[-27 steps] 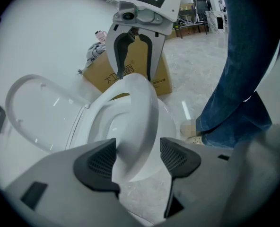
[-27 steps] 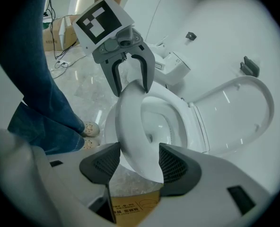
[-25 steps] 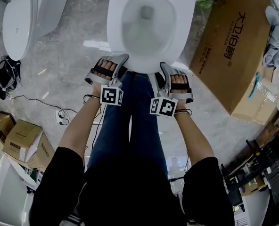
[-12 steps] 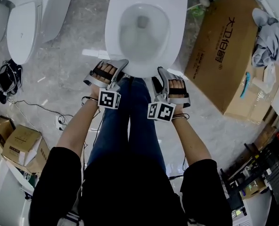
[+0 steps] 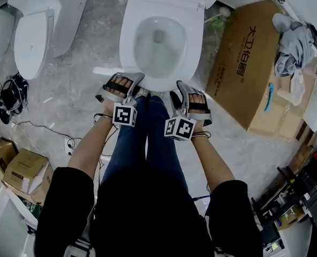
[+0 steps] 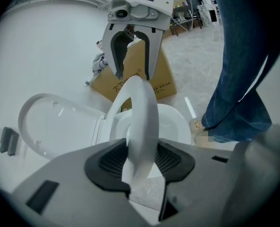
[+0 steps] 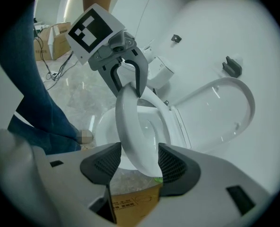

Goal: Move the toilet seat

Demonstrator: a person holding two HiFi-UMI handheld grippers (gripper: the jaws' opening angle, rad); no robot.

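The toilet seat [image 6: 142, 117] is held tilted above the bowl [image 5: 157, 42]. Its front rim is lifted clear and its rear end is near the hinge, below the raised lid [image 6: 55, 122]. The front rim is clamped between the pads of the left tongs [image 6: 140, 162], whose jaws have just been closing onto it and are set only as far apart as its thickness. The same rim is gripped just beside by the right tongs [image 7: 135, 162], pressed against both its faces. A cardboard box [image 5: 249, 63] is seen on the floor beside the bowl.
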